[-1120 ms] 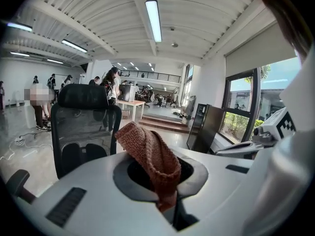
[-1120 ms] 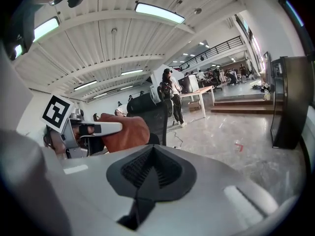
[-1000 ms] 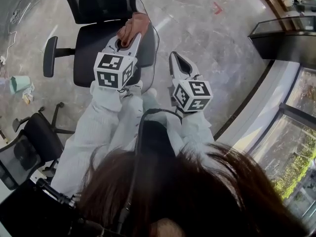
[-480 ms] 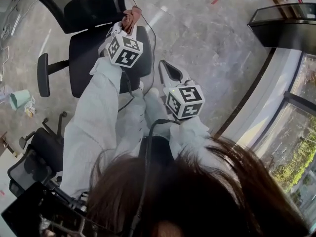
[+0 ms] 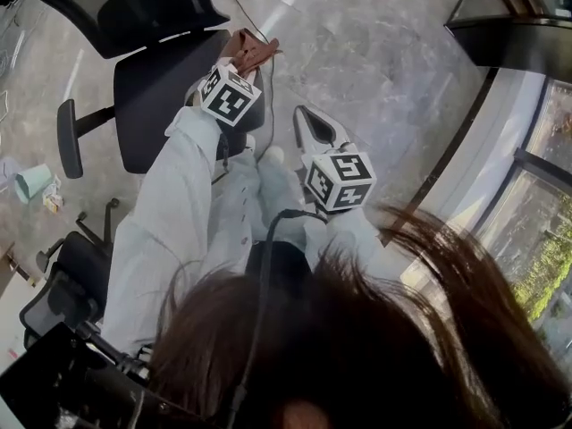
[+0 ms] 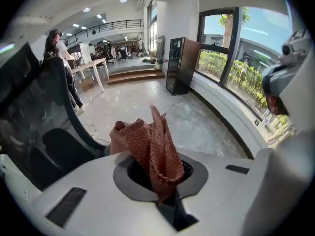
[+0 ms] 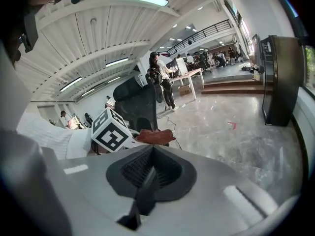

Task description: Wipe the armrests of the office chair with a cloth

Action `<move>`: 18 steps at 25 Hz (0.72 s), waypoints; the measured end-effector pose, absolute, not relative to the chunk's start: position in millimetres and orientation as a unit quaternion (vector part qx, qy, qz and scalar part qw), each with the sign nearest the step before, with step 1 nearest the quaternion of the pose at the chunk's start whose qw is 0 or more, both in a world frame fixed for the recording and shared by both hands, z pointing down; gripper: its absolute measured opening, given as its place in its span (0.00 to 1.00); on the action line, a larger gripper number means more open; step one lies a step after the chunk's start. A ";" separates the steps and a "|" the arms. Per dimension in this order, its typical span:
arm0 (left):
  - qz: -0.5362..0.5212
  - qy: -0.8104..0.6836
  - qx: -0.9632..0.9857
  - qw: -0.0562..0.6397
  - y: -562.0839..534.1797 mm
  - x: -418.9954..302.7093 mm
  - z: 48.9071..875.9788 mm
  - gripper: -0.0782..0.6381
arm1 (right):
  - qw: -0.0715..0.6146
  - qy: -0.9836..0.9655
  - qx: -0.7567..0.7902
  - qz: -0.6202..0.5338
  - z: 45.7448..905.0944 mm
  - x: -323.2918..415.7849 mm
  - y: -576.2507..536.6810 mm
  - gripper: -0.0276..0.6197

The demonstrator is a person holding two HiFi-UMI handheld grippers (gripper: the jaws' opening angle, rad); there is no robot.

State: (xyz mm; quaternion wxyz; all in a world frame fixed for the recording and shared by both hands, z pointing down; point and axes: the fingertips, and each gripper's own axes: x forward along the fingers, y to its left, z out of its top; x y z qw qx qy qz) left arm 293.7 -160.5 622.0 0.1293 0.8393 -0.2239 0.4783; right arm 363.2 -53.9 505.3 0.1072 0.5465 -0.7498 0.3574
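Over right edge of black office chair, left gripper pinches crumpled reddish-brown knitted cloth; jaws clamped on its lower fold, rest bunched upward; right gripper nearer and to right, apart from chair, jaws pressed together on nothing; black padded armrest at chair's left side, well apart from cloth.

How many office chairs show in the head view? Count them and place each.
2. One office chair stands at upper left, by the left gripper shut on the cloth; a second chair sits at lower left. The person's hair could hide more.
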 end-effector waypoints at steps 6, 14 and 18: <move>0.469 -0.191 0.843 0.180 -93.2 281.2 598.6 0.16 | 0.095 -0.754 0.546 0.353 488.4 357.8 -38.1 0.04; 0.436 -0.185 0.855 0.210 -13.5 263.7 583.3 0.16 | 0.081 -0.760 0.542 0.351 477.5 336.6 -20.2 0.04; 0.431 -0.190 0.850 0.235 -2.3 258.7 583.7 0.16 | 0.078 -0.758 0.543 0.353 477.2 334.5 -16.3 0.04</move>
